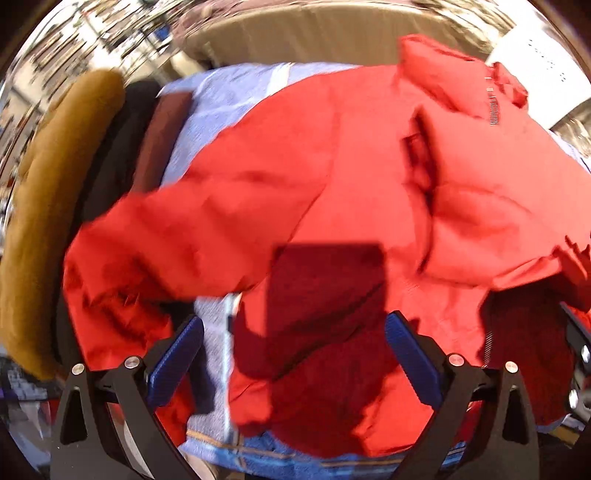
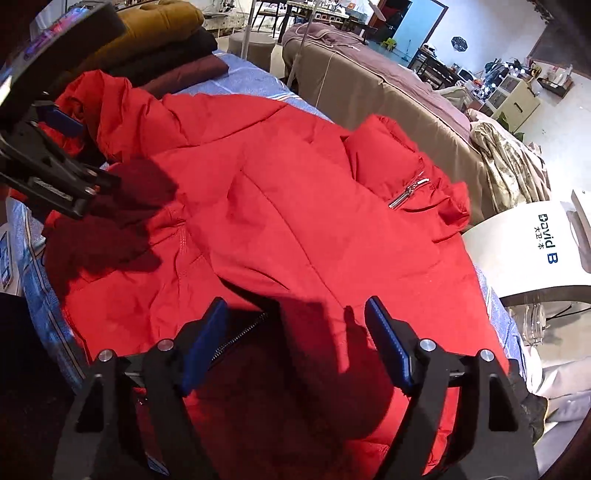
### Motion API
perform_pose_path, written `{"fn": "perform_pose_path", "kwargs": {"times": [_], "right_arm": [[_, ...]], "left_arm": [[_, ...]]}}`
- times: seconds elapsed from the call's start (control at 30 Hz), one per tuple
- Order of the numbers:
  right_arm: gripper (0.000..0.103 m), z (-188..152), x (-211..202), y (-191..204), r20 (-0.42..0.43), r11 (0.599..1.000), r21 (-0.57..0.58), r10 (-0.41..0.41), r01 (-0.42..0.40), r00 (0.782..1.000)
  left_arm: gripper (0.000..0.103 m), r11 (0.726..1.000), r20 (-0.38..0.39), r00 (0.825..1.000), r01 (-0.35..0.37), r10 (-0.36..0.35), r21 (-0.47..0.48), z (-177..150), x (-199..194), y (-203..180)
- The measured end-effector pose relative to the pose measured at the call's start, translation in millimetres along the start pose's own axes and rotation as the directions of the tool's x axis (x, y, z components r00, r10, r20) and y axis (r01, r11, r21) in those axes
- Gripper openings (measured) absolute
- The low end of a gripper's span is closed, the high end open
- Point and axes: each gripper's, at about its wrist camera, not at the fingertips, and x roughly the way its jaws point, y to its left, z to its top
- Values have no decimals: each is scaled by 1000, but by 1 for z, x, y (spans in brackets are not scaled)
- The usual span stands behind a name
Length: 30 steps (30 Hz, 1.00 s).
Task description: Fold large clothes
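Observation:
A large red padded jacket lies spread on a blue cloth-covered table; it also fills the left wrist view. Its sleeve stretches to the left, and its collar with a zipper lies at the far right. My left gripper is open above the jacket's near hem, holding nothing. It also shows in the right wrist view over the jacket's left part. My right gripper is open above the jacket's near edge by an open zipper, empty.
A stack of folded clothes, mustard, black and maroon, sits at the table's far left corner; it also shows in the left wrist view. A beige sofa stands behind the table. A white bag sits at the right.

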Motion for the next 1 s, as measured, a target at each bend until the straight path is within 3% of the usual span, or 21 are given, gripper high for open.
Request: {"fn": "perform_pose_path", "kwargs": {"times": [0.07,0.17,0.23,0.33,0.4,0.5,0.57,0.67,0.8,1.0], "right_arm": [[76,-2,-16,-21,45,996,87,14,-18,999],[77,-11,-17,-63,27,956,286,-67,57,997],[79,-23,-6,-100,-42,884,458,-78,89,996],[79,-47,20,-140,-137,753,653,13,80,991],[79,-59,40,-154,-175,700,710,72,75,982],[81,-64,66,-163,-223,681,727,114,87,968],[86,-68,80,-165,-250,667,738,126,104,960],[88,-67,102,-163,-297,678,721,121,140,947],[94,-68,126,-153,-363,709,680,103,188,926],[98,-63,157,-152,-446,704,670,131,234,885]], "left_arm": [[97,999,33,999,27,-29,46,13,-6,-18],[97,990,85,993,70,-81,122,34,-18,-50],[97,980,108,988,94,-115,178,46,-23,-75],[97,960,110,983,117,-149,254,62,-18,-110],[97,946,86,986,107,-140,305,69,-6,-132],[98,929,23,995,85,-99,360,73,25,-158],[98,932,-3,995,90,-95,350,76,43,-160],[98,942,-36,994,107,-101,318,82,61,-161],[99,940,-59,997,73,-56,334,86,77,-171],[99,933,-44,999,32,-17,358,85,88,-181]]}}
